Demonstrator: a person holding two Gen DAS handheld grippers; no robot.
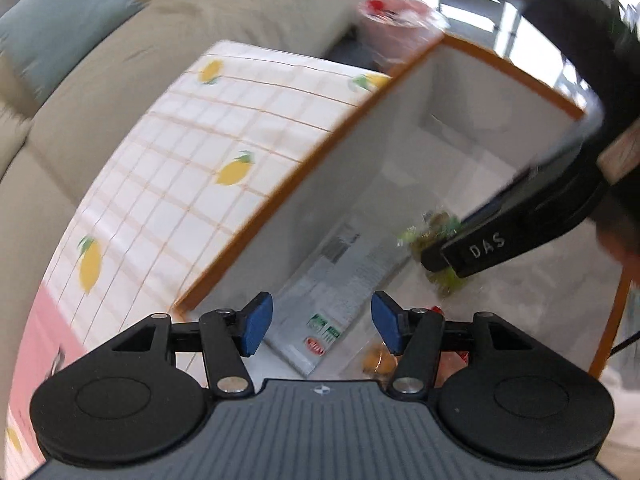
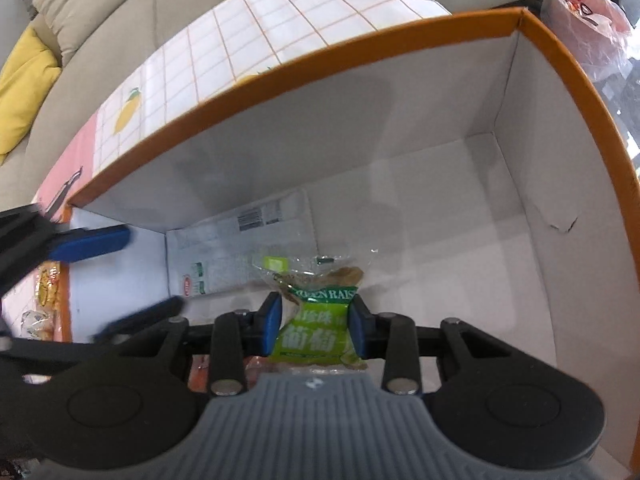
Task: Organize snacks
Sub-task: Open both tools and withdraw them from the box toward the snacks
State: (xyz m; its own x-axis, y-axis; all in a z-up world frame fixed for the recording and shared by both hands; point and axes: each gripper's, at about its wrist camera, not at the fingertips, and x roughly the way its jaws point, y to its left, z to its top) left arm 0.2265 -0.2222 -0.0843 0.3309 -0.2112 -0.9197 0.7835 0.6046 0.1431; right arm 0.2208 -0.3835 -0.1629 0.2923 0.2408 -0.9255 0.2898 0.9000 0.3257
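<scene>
Pinched between my right gripper's [image 2: 315, 328] blue pads [image 2: 273, 322] is a green raisin packet [image 2: 316, 320], low centre of the right wrist frame, held over the floor of the orange-rimmed white box [image 2: 552, 40]. My worry is the grip: the pads bite only the crinkly film at the packet's lower half, so I judge it could slide out or twist as I open, and land across the flat white packet [image 2: 244, 256] lying on the box floor at centre left instead of beside it. A second risk is crowding: my left gripper [image 1: 322, 322] hangs with its jaws spread and nothing between them, just inside the box's near corner, and in the right wrist frame its blue fingers [image 2: 92, 242] show blurred at the left edge, near enough that a careless sweep could knock arms or nudge the box wall. Counting from the middle out: one raisin packet in hand, one flat white packet in the box, one box, two grippers. Outside the box at lower left I make out at least two more wrapped snacks [image 2: 46, 286], though blur keeps me from a firm count. One pink-lidded container in plastic wrap [image 2: 588, 4] sits at the upper right, past the box corner. Everything rests on one lemon-print checked cloth [image 2: 280, 20], with a beige sofa [image 2: 120, 20] beyond it at upper left.
</scene>
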